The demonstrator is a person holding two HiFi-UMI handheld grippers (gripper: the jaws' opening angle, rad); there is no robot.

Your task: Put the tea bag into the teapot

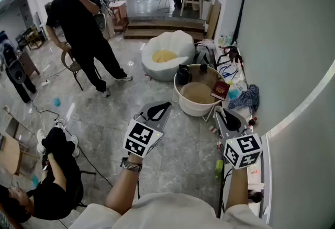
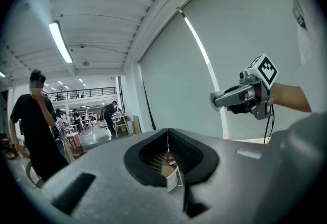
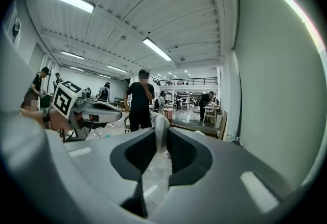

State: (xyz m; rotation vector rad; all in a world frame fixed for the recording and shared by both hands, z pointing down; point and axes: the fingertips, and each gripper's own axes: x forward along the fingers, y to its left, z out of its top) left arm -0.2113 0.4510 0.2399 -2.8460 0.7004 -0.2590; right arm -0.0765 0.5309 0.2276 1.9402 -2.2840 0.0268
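A small round white table (image 1: 184, 103) stands on the floor ahead of me. On its far left edge sits a dark teapot (image 1: 183, 75). A red packet (image 1: 220, 89), which looks like the tea bag, lies at its right edge. My left gripper (image 1: 158, 110) hovers just short of the table's left side, its jaws shut and empty; between them I glimpse the red packet (image 2: 168, 158). My right gripper (image 1: 224, 115) hangs near the table's right front. Its jaws stand a narrow gap apart with nothing between them. Each gripper shows in the other's view: the right gripper (image 2: 217, 99) and the left gripper (image 3: 92, 110).
A white beanbag (image 1: 167, 55) lies behind the table. A blue cloth (image 1: 246, 97) and clutter line the grey wall (image 1: 293, 39) on the right. A person in black (image 1: 84, 29) stands at the far left; another person (image 1: 52, 170) sits low at my left.
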